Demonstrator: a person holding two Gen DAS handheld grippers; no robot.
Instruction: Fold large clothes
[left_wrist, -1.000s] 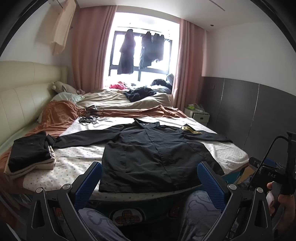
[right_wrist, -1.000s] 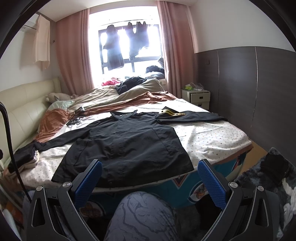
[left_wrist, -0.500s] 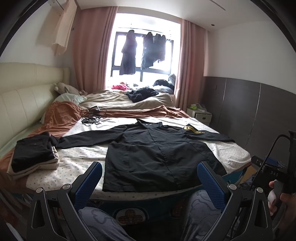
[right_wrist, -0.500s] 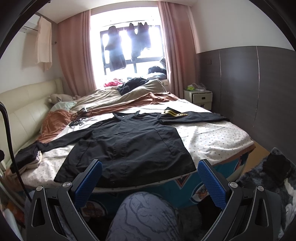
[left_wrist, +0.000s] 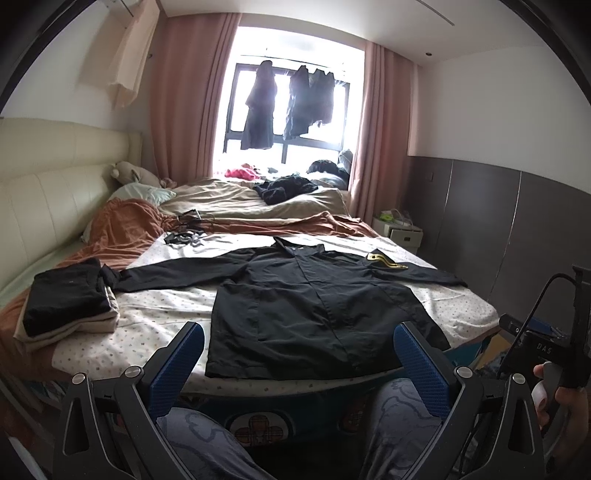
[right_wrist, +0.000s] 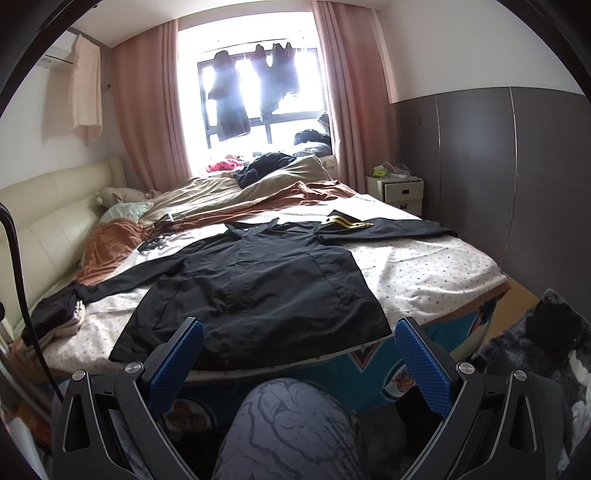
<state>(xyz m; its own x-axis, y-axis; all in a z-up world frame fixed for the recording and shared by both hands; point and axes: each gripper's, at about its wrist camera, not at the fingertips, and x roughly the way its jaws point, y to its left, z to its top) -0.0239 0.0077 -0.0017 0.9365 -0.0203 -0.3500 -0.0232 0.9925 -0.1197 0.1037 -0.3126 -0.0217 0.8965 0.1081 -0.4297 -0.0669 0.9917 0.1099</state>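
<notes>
A large black long-sleeved jacket (left_wrist: 310, 306) lies spread flat, front up, on the dotted bed sheet (left_wrist: 162, 306), sleeves out to both sides. It also shows in the right wrist view (right_wrist: 258, 284). A gold-striped patch (left_wrist: 384, 258) lies near its right shoulder. My left gripper (left_wrist: 295, 365) is open and empty, held off the foot of the bed, short of the jacket's hem. My right gripper (right_wrist: 299, 365) is open and empty, also short of the hem. The right gripper's body shows in the left wrist view (left_wrist: 543, 350).
A stack of folded clothes (left_wrist: 66, 299) sits at the bed's left. Rumpled brown and beige bedding (left_wrist: 236, 206) and dark clothes (left_wrist: 288, 188) lie at the far end. A white nightstand (right_wrist: 402, 190) stands right of the bed. My knees (right_wrist: 291, 428) are below the grippers. A dark rug (right_wrist: 543, 350) lies right.
Both views have shifted slightly, with the bed and jacket sitting a little lower and farther in the frames. Both grippers stay open and empty.
</notes>
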